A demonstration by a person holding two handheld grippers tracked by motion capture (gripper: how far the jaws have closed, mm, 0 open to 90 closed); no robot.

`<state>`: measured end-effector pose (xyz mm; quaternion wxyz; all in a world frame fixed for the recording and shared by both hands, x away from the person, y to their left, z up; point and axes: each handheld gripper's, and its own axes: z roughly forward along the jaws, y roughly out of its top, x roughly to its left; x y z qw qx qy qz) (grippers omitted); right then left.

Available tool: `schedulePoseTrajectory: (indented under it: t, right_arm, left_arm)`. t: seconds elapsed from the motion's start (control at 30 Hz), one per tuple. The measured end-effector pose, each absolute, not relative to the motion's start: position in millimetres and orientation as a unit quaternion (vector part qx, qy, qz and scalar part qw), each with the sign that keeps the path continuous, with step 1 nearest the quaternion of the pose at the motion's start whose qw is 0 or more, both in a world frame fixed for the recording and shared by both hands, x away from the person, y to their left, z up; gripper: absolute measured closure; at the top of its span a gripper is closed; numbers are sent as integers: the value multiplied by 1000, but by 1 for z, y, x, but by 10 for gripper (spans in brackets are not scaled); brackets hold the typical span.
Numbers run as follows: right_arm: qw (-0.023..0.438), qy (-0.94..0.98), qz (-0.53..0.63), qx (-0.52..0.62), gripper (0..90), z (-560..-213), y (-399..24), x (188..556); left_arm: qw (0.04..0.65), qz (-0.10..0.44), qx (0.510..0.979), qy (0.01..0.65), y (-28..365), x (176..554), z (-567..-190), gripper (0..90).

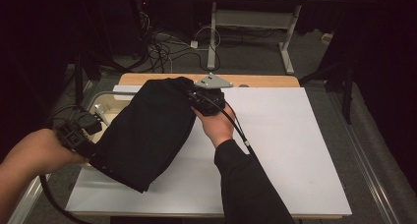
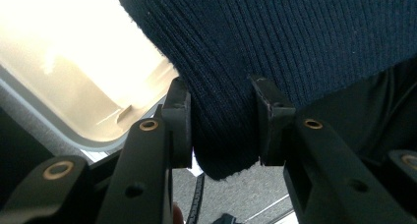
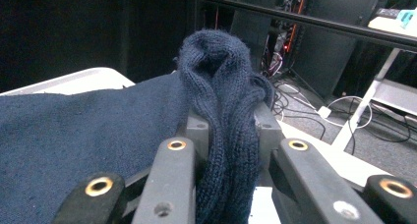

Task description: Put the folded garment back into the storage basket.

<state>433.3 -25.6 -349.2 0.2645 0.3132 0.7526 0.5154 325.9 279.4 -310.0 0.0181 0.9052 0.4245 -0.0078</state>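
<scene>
High view: dark navy ribbed-knit garment (image 1: pixel 145 133), likely a sweater, is held stretched between both grippers above the white table top (image 1: pixel 285 150), sagging diagonally from the far centre down to the near-left corner; whether its low edge touches the table I can't tell. Left gripper (image 1: pixel 78 135) sits at the near-left end, right gripper (image 1: pixel 209 98) at the far end under its grey three-cornered plate (image 1: pixel 213 80). Left gripper view: jaws pinch a thick fold of the ribbed hem, pads pressed into the knit on both sides, a rounded tail of fabric hanging below the pinch; a pale tray-like rim (image 2: pixel 74 111) sits behind. Right gripper view: jaws squeezed on a bunched rope of knit that stands up past the fingertips, rest of the cloth draping off to the left. Handling read: soft, limp, no stiffness at all, so it takes whatever shape the two grip points give it. Light, but the knit stretches under its own weight, so expect sag and creep. Not fragile, not slippery; ribbing gives the pads good bite. Best holds are thick edges such as hem, cuff or shoulder seam, bunched several layers deep. A single-layer pinch would likely stretch and slide out.
</scene>
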Motion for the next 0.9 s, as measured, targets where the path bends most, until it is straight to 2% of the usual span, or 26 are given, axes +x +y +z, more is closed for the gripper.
schedulePoseTrajectory:
  t: [0.53, 0.9]
  right_arm:
    - [245, 764, 518, 296, 768, -361, 15, 452]
    - [238, 771, 518, 285, 768, -366, 57, 480]
  left_arm:
    - [22, -5, 886, 463, 312, 318, -318, 629]
    - [38, 2, 869, 494, 344, 322, -320, 629]
